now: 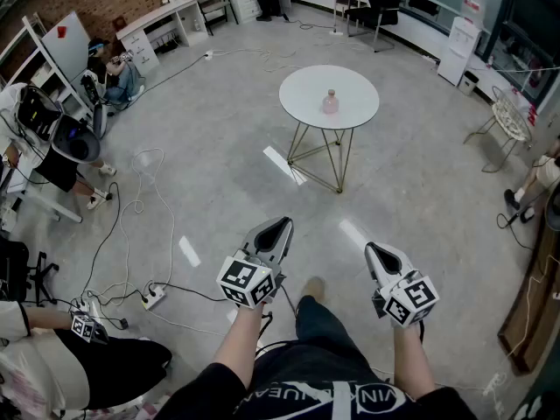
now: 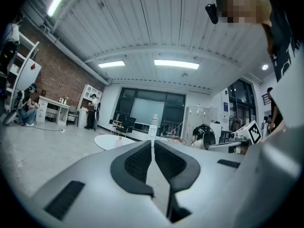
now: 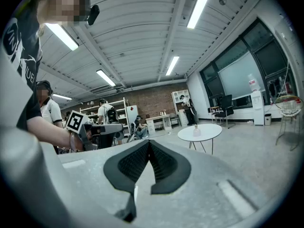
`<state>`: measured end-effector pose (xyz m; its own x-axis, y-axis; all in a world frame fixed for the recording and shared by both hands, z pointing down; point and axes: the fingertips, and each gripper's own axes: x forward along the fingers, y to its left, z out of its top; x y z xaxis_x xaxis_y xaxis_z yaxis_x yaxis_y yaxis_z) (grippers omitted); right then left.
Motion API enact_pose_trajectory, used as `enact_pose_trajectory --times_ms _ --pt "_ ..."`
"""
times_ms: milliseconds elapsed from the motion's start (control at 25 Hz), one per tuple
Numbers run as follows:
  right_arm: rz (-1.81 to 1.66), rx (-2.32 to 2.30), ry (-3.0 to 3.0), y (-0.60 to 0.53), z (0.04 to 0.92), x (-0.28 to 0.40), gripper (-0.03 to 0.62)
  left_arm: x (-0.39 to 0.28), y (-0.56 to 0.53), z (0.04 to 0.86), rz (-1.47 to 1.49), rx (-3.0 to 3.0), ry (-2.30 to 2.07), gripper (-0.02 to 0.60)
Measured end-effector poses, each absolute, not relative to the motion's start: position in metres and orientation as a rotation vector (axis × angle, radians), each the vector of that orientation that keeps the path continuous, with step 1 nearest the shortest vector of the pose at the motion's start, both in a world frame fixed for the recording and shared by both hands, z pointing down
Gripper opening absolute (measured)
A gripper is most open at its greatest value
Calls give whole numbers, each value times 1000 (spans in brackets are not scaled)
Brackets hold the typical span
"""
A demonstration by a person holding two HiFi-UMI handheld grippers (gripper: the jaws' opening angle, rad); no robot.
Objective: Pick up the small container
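A small pink container (image 1: 330, 102) stands upright on a round white table (image 1: 306, 86) some way ahead of me; it also shows far off as a small pink container (image 3: 196, 131) on the round white table (image 3: 209, 133) and faintly as a pink container (image 2: 118, 138). My left gripper (image 1: 282, 227) is held low at the left, jaws shut and empty. My right gripper (image 1: 371, 249) sits beside it at the right, also shut with nothing in it. Both hang well short of the table, above the floor.
Cables and a power strip (image 1: 153, 297) lie on the floor at my left. People sit at the left by desks (image 1: 162, 20). A wire chair (image 1: 506, 122) and a water dispenser (image 1: 458, 49) stand at the right. Grey floor lies between me and the table.
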<state>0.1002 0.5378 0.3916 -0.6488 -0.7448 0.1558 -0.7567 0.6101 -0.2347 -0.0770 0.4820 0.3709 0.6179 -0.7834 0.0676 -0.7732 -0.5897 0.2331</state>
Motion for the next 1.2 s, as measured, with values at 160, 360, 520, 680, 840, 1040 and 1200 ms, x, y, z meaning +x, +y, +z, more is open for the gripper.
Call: enact_pose_trajectory --times_ms 160,360,520,680,840,1040,1200 --pt "427 1301 -2785 497 388 105 5 -74 446 369 -52 2601 -1286 25" --pt "441 1296 -2771 449 389 105 5 -76 402 370 -25 2589 -1290 25" --pt "447 1301 -2763 412 390 100 5 -84 366 371 -23 2579 -1293 25" --pt "459 1325 -2760 377 398 94 5 -96 333 378 -17 2570 -1299 25" --pt "497 1361 -2756 345 403 94 5 -104 303 381 -11 2572 -1304 25" --pt "497 1354 -2756 315 402 101 5 -104 274 378 -38 2571 -1324 25" --pt "464 1374 -2725 300 403 104 5 -110 259 380 -63 2548 -1347 25"
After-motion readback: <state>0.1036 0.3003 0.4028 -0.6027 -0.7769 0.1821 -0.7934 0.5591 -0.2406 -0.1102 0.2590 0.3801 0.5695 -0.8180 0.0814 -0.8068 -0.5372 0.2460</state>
